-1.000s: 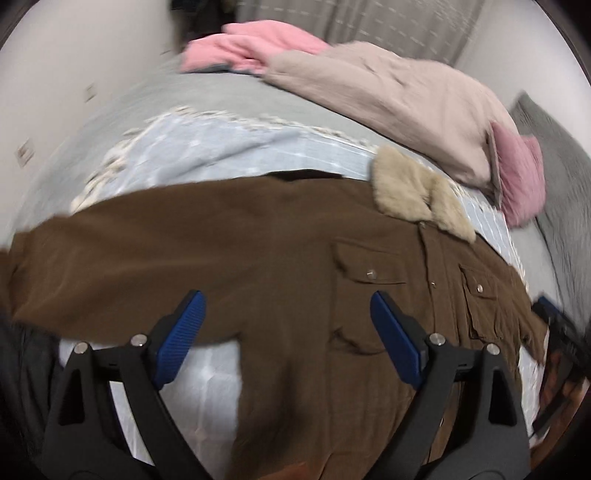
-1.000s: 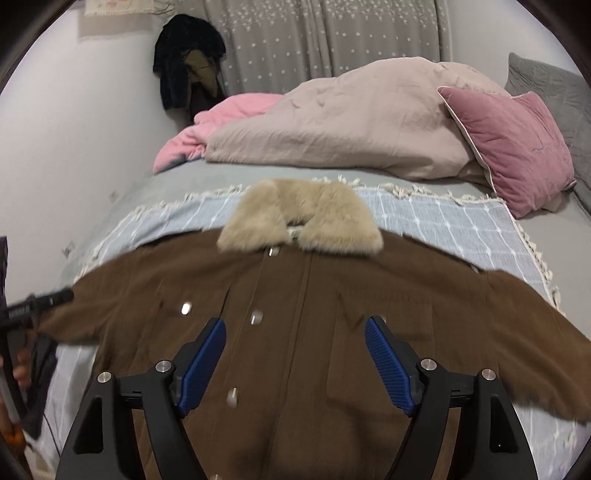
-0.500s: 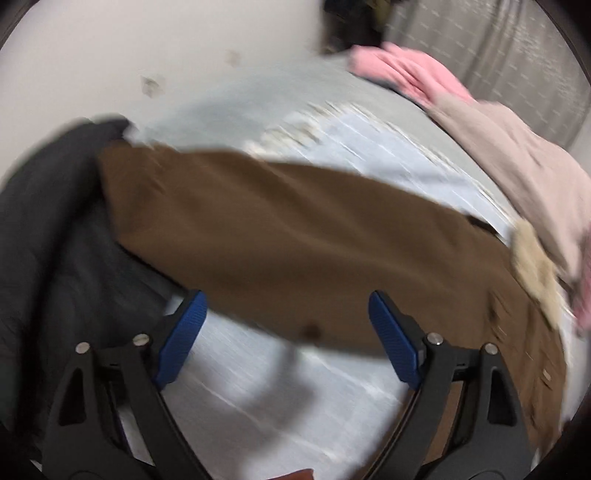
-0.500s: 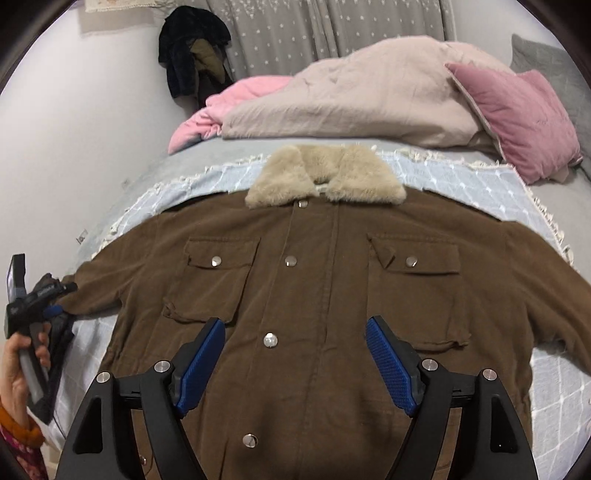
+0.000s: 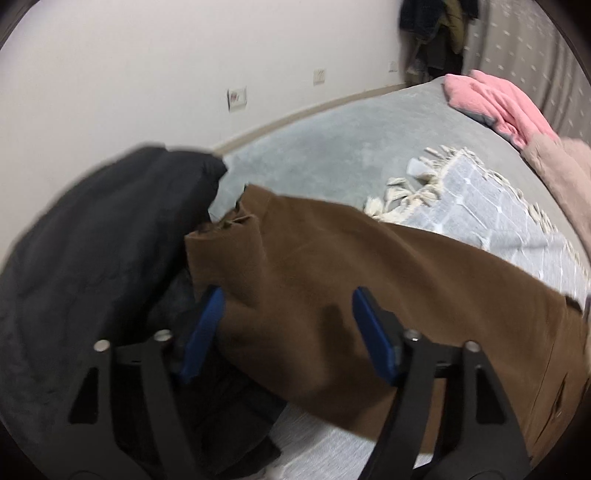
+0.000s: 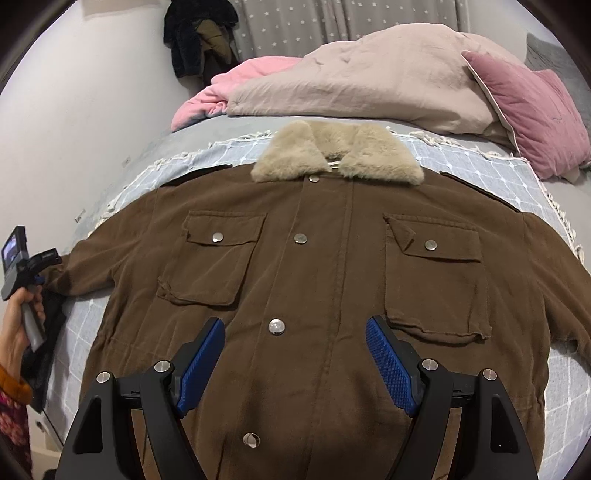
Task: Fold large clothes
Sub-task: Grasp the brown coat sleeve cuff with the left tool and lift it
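Lying front-up and spread flat across the bed (image 6: pixel 192 138), the brown jacket (image 6: pixel 317 280) has its beige fur collar (image 6: pixel 336 153) toward the far end, both chest pockets snapped shut and a row of metal snaps running down the closed front. Under it is a pale blue checked blanket (image 6: pixel 491 173) with a fringed edge, and beyond that a heap of beige duvet (image 6: pixel 362 74), a pink blanket (image 6: pixel 221 92) and a mauve pillow (image 6: pixel 535 107). The right gripper (image 6: pixel 295 360) hangs over the lower front of the jacket, its blue-padded jaws spread wide with nothing between them. The left gripper (image 5: pixel 286 332) is at the jacket's left sleeve (image 5: pixel 332 295); its jaws are also wide apart, the cloth showing between the pads, though the blur makes it hard to tell whether they touch it. The sleeve's cuff (image 5: pixel 229 229) lies beside a dark garment (image 5: pixel 92 258) bunched at the bed's edge. From the right wrist view the person's left hand (image 6: pixel 18 321) is visible at the far left, gripping the handle of its tool next to the sleeve end. Dark clothes (image 6: pixel 195 33) hang on the wall by a star-patterned curtain (image 6: pixel 314 26).
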Motion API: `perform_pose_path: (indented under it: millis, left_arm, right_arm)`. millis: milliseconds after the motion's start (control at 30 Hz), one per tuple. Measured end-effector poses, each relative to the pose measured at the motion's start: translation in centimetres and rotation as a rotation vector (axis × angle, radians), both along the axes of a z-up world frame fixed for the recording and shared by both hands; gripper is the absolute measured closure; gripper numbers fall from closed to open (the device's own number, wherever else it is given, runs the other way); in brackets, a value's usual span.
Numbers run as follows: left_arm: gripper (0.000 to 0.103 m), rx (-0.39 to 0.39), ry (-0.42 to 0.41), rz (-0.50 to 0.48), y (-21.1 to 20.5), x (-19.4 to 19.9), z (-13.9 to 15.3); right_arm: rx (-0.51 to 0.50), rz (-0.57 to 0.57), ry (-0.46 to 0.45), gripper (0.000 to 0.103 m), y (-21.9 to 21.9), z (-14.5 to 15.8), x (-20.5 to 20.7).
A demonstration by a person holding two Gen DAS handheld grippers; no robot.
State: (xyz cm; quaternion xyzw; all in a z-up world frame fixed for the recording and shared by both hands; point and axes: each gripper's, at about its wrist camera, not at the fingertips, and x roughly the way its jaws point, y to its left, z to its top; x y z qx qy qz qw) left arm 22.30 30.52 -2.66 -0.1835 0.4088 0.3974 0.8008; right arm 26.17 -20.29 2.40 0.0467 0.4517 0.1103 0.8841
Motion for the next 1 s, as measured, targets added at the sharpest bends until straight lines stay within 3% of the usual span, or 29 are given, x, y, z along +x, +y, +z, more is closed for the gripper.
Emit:
perform_pose_path:
  millis: [33,67,100,133,200,300,400,567,700,800,1000]
  left_arm:
    - [0.043,-0.018,-0.009,0.015,0.7,0.0,-0.4]
    - [0.061,-0.029,-0.015,0.028,1.2,0.0,-0.7]
    - [0.087,-0.044,-0.020,0.032,1.6,0.0,-0.9]
    - [0.094,-0.057,-0.029,0.035,1.9,-0.2,-0.9]
    - [0.095,-0.081,-0.094,0.052,2.2,-0.8,-0.1]
    - [0.096,-0.034,-0.237,0.023,1.2,-1.8,3.4]
    - [0.096,0.036,-0.445,-0.102,-1.6,-2.9,7.9]
    - [0.096,0.076,-0.642,-0.322,-7.4,-3.2,13.4]
    - [0.096,0.038,-0.743,-0.508,-12.8,-3.0,16.3]
    - [0.096,-0.046,-0.800,-0.695,-17.7,-1.6,17.5]
    - [0.096,-0.181,-0.777,-0.905,-26.8,1.4,15.6]
  right_arm:
    - [0.005,0.002,0.001,0.023,0.1,-0.1,0.0]
    - [0.010,0.000,-0.001,0.023,0.1,-0.1,0.0]
    - [0.017,-0.007,-0.002,0.023,0.0,-0.1,0.0]
    - [0.028,-0.020,0.003,0.023,-0.1,-0.3,0.1]
    - [0.046,-0.033,0.021,0.023,-0.4,-0.6,0.3]
    - [0.065,-0.052,0.048,0.023,-0.8,-1.3,0.5]
    - [0.059,-0.064,0.054,0.023,-1.0,-1.5,0.5]
    - [0.066,-0.058,0.054,0.023,-0.9,-1.5,0.5]
    - [0.073,-0.056,0.054,0.023,-0.9,-1.6,0.5]
    - [0.079,-0.052,0.052,0.023,-0.8,-1.7,0.6]
    - [0.107,-0.074,0.065,0.023,-1.7,-2.3,0.9]
